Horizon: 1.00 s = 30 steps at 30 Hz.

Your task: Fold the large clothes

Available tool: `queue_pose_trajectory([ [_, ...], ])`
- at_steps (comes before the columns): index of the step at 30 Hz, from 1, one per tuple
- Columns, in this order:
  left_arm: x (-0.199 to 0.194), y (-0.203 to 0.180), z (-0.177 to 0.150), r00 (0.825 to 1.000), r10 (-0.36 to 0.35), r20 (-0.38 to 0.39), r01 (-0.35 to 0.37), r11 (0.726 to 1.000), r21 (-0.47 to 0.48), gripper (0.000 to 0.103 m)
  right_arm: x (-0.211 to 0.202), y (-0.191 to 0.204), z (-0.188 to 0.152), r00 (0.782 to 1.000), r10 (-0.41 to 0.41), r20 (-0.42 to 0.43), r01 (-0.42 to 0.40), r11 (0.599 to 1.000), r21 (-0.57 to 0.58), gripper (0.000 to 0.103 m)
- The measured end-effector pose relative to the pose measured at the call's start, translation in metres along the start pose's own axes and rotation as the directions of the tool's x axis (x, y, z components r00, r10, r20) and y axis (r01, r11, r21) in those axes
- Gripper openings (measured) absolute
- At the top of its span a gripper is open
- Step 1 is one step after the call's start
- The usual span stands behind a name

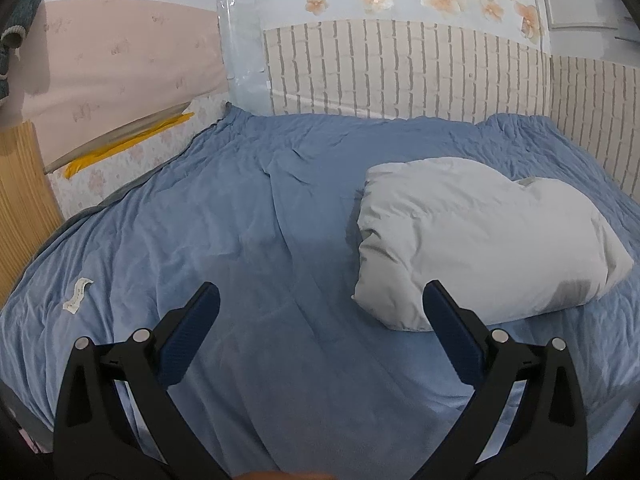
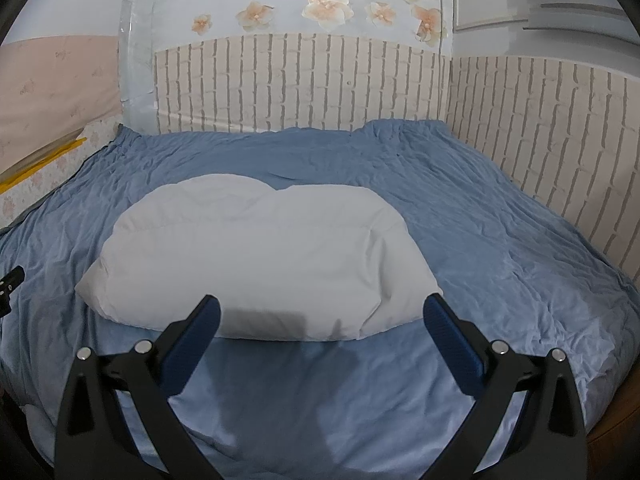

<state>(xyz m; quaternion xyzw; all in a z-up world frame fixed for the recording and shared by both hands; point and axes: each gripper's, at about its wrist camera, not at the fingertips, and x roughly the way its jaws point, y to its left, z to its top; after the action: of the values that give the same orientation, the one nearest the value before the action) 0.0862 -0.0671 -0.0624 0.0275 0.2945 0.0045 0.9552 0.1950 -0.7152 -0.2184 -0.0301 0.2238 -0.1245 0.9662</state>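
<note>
blue bedsheet [image 1: 240, 220], brick-pattern wall [image 2: 300, 84], flower decals [image 2: 328, 4]

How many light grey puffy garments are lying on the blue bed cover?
1. The grey garment lies bundled on the blue bed cover, directly ahead of the right hand-held gripper and to the right of the left hand-held gripper. None appears hidden.

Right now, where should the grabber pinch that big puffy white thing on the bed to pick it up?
Probably the near right corner of the white puffy garment, where it tapers to a thinner edge by the right gripper. Its middle looks too thick for the open jaws. Come in low from the near side, along the blue bedsheet, so one finger slips under the edge.
</note>
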Motion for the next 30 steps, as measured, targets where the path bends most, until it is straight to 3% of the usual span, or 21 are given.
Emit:
queue_pose_trajectory([
  [30, -0.0013, 0.007, 0.0031, 1.0, -0.007, 0.008, 0.007, 1.0, -0.027, 0.1, -0.0035, -0.0023, 0.0045, 1.0, 0.006, 0.006, -0.006, 1.0, -0.014, 0.101],
])
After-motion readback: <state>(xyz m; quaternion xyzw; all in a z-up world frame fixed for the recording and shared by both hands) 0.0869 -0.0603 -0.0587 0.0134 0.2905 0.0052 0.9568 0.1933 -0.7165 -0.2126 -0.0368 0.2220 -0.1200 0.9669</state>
